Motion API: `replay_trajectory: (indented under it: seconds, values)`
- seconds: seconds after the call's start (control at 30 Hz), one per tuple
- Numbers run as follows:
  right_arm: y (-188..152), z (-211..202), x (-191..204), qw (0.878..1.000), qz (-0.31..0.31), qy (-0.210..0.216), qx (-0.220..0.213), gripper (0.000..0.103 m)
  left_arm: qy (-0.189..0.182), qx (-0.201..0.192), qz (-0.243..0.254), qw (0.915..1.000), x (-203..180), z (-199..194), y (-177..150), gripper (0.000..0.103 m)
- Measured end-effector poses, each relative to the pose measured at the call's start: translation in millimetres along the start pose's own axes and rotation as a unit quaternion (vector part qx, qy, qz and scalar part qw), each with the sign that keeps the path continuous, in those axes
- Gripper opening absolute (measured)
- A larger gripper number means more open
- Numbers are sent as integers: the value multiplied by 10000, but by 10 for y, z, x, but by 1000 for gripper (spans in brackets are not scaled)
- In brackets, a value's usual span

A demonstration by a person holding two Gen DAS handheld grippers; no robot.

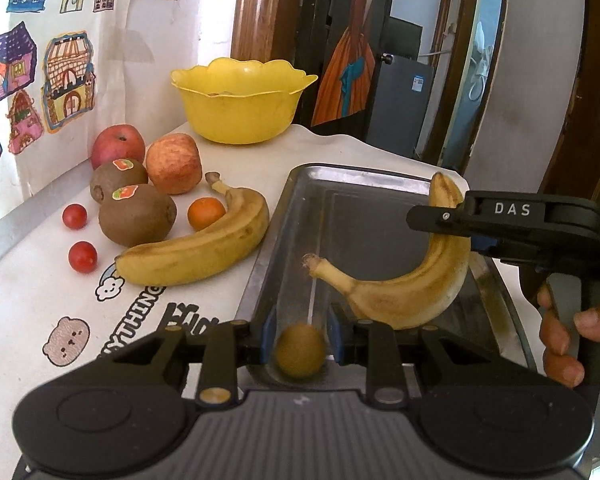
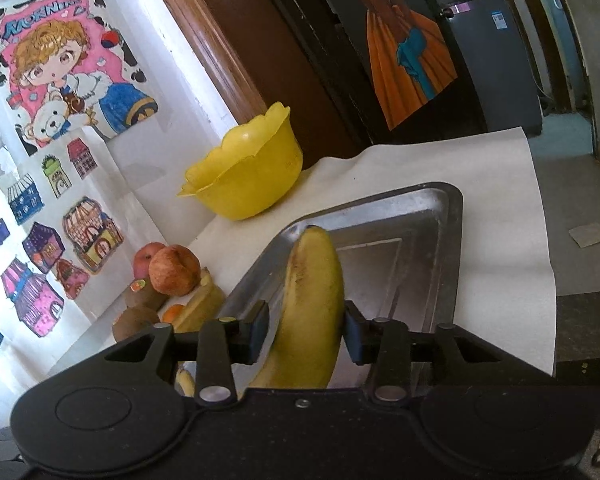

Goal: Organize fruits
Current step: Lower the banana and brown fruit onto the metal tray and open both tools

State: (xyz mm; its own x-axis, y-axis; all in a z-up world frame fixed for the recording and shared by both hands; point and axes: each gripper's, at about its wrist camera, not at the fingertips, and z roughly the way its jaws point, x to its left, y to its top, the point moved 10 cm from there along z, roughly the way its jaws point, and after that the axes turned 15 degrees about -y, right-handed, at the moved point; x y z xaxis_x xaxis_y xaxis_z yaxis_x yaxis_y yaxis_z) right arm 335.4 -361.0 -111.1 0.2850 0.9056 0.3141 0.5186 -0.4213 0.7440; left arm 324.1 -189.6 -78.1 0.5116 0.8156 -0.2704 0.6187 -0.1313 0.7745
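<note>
My right gripper (image 2: pixel 306 334) is shut on a yellow banana (image 2: pixel 308 316) and holds it over the steel tray (image 2: pixel 440 240); the same banana (image 1: pixel 404 284) hangs above the tray (image 1: pixel 340 184) in the left wrist view, with the right gripper (image 1: pixel 452 218) clamped near its upper end. My left gripper (image 1: pixel 302 334) has a small kiwi (image 1: pixel 300 350) between its blue pads (image 1: pixel 269 336), blurred, at the tray's near end; the pads stand slightly apart from it. A second banana (image 1: pixel 204 246), two kiwis (image 1: pixel 138 214), two apples (image 1: pixel 174 162), a small orange (image 1: pixel 206 212) and two cherry tomatoes (image 1: pixel 82 256) lie left of the tray.
A yellow scalloped bowl (image 1: pixel 240 100) stands behind the fruit, at the table's back; it also shows in the right wrist view (image 2: pixel 248 176). A wall with drawings runs along the left. The table's right edge drops off beyond the tray. A white printed cloth covers the table.
</note>
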Motion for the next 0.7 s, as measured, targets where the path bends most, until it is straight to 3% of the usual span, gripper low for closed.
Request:
replay_trajectory:
  seconds: [0.1, 0.23, 0.27, 0.4, 0.47, 0.7]
  values:
    - [-19, 33, -2, 9999, -65, -94, 76, 57, 18, -19, -1, 10000, 6, -13, 11, 34]
    - [-44, 47, 8, 9997, -129, -148, 162, 73, 41, -97, -16, 9999, 13, -68, 40, 50]
    - [-45, 43, 16, 9996, -163, -163, 167, 81, 47, -125, -15, 9999, 14, -87, 50, 55]
    - [-17, -14, 69, 9996, -219, -127, 138, 92, 78, -226, -9, 9997, 19, -172, 88, 64]
    - [13, -66, 114, 9996, -256, -83, 114, 98, 117, -293, -16, 9995, 27, -223, 110, 74]
    - [83, -338, 234, 9996, -288, 18, -29, 102, 312, -637, -62, 9975, 82, -540, 186, 96]
